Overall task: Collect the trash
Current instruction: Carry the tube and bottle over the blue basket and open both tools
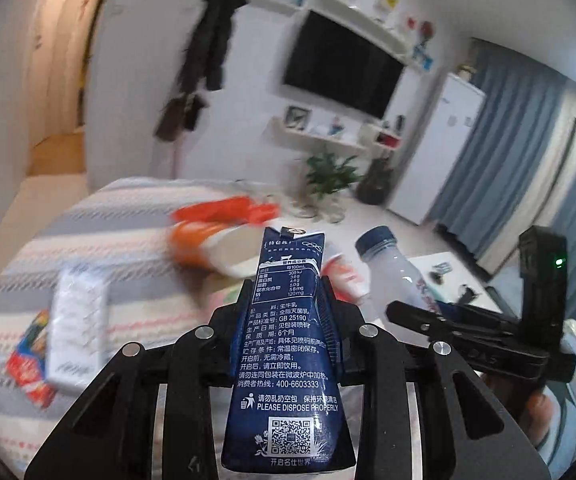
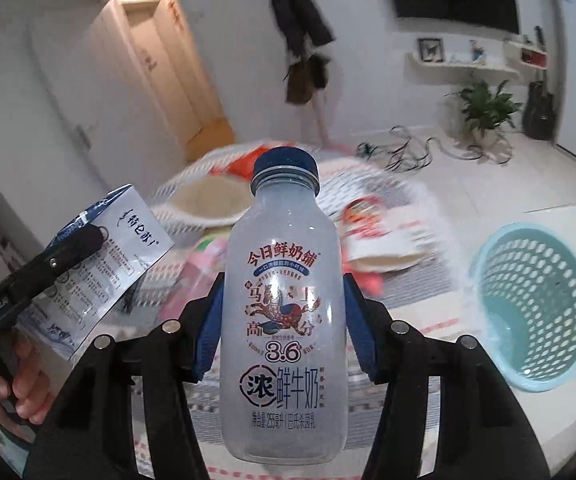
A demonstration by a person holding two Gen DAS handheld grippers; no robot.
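Note:
My left gripper (image 1: 286,296) is shut on a dark blue milk carton (image 1: 288,360) and holds it upright above the striped bed. My right gripper (image 2: 284,300) is shut on a frosted milk bottle (image 2: 284,340) with a blue cap, held upright. The bottle also shows in the left wrist view (image 1: 395,272), to the right of the carton. The carton also shows in the right wrist view (image 2: 104,260), at the left. A light blue perforated trash basket (image 2: 535,312) lies tilted at the right, its mouth facing me.
On the striped bed (image 1: 128,216) lie an orange and white bowl-shaped package (image 1: 216,240), a white tissue pack (image 1: 76,320) and a red snack wrapper (image 1: 28,360). A red and white wrapper (image 2: 371,236) lies near the basket. Cables (image 2: 407,152) and a potted plant (image 2: 483,108) are on the floor.

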